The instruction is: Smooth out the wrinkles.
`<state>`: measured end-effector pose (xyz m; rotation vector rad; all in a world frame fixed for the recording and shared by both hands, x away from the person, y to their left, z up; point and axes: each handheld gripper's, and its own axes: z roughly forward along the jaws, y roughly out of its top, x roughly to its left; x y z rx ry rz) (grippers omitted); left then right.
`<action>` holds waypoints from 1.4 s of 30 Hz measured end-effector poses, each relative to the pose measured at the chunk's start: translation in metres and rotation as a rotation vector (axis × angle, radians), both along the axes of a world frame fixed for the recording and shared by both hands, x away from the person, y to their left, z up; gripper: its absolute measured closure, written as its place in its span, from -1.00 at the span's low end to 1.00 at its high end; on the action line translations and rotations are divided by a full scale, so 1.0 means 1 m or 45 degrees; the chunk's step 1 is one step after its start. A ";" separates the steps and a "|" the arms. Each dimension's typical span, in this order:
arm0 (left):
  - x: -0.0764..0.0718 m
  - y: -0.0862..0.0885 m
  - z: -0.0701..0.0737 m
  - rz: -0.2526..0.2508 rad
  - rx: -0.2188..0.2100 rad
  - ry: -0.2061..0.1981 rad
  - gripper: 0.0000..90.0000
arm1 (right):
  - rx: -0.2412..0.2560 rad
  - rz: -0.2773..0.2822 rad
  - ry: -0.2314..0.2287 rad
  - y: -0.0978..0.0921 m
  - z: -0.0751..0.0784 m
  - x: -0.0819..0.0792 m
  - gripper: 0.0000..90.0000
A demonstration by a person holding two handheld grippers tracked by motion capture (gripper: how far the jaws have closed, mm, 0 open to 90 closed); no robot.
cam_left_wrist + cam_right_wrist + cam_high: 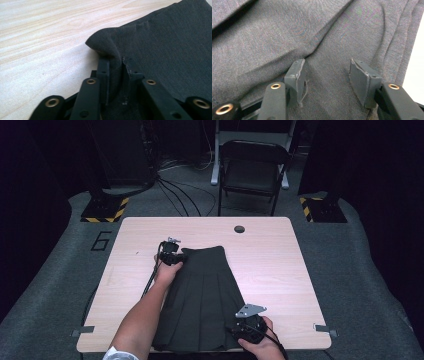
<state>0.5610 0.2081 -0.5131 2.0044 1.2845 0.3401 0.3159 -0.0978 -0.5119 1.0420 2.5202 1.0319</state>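
Note:
A dark grey pleated skirt [202, 295] lies flat on the light wooden table [270, 270], waistband at the far end, hem at the near edge. My left gripper [171, 254] is at the waistband's left corner, shut on a pinched fold of the skirt [110, 47], which bulges up between the jaws. My right gripper [248, 326] rests at the skirt's near right hem. In the right gripper view its jaws stand open, pads [297, 75] pressed down on the skirt [287, 32], with flat cloth between them.
A black folding chair [252, 170] stands beyond the table's far edge. A round cable hole [239, 229] sits near the far edge. Bare wood lies right of the skirt. Cables trail on the grey floor behind.

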 end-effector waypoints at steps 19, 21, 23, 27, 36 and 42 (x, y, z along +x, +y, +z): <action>-0.001 -0.002 0.004 -0.016 0.038 -0.001 0.85 | -0.001 0.014 -0.003 0.000 -0.001 0.001 0.02; -0.001 -0.002 0.006 -0.017 0.031 -0.007 0.86 | -0.001 0.013 -0.002 0.000 -0.001 0.001 0.02; -0.002 -0.002 0.007 -0.007 0.015 -0.017 0.86 | -0.002 0.017 -0.010 -0.001 -0.001 0.001 0.02; -0.003 -0.001 0.011 -0.016 0.016 -0.019 0.86 | -0.001 0.012 -0.001 0.000 -0.001 0.000 0.02; -0.007 0.002 0.023 -0.042 -0.023 -0.075 0.86 | 0.003 0.012 0.004 -0.001 0.000 0.001 0.03; -0.015 0.002 0.038 -0.059 -0.067 -0.131 0.86 | 0.009 0.018 -0.007 -0.002 0.002 0.004 0.02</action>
